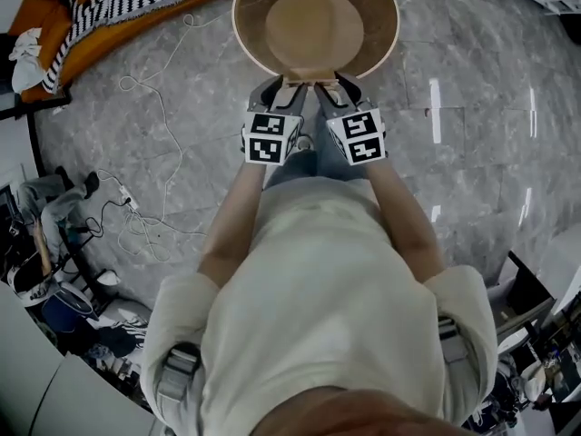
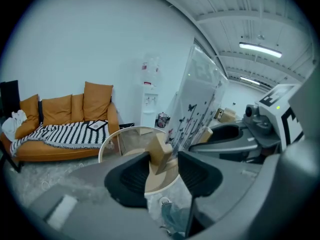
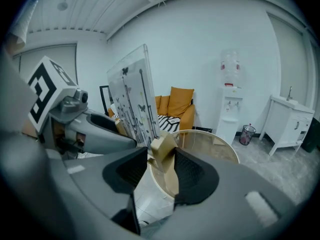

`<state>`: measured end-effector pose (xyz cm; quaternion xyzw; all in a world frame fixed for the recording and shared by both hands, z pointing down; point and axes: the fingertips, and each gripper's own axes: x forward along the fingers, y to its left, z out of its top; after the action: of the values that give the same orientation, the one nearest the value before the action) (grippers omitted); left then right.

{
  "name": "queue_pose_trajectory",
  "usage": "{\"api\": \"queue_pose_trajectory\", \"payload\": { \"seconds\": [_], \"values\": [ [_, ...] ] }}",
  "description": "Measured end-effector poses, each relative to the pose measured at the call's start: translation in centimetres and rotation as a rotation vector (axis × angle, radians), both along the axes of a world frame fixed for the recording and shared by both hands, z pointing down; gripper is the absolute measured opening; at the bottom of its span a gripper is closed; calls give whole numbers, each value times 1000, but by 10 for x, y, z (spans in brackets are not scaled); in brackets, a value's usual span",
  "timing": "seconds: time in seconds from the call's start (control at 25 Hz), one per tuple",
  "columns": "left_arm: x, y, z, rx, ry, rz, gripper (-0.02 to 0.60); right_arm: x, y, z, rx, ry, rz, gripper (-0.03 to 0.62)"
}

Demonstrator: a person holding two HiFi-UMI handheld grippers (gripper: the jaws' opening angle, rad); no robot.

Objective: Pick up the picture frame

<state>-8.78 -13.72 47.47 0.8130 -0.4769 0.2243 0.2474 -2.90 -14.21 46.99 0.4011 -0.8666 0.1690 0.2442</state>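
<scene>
Jaws on both the left gripper [image 2: 164, 160] and the right gripper [image 3: 161, 156] are clamped on the wooden foot blocks of the picture frame [image 2: 197, 96]. Its clear butterfly panel stands up between the two grippers, over the near edge of the round tabletop [image 1: 316, 21]. Small bin [image 2: 162, 120] by the wall, can't see inside. Plenty of open floor [image 1: 472, 107] around.

Round glass table [image 1: 372, 25] close ahead; open marble floor [image 1: 472, 89] right, cables [image 1: 133, 83] left.
</scene>
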Motion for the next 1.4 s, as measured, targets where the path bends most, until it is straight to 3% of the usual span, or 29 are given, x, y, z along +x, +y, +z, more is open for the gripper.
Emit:
{"api": "queue_pose_trajectory", "payload": {
  "seconds": [0.64, 1.4],
  "values": [
    [-6, 36, -77, 106, 19, 21, 175, -4, 37, -79, 114, -35, -7, 164],
    [-19, 47, -84, 123, 14, 4, 173, -16, 47, -85, 139, -31, -17, 156]
  ]
}}
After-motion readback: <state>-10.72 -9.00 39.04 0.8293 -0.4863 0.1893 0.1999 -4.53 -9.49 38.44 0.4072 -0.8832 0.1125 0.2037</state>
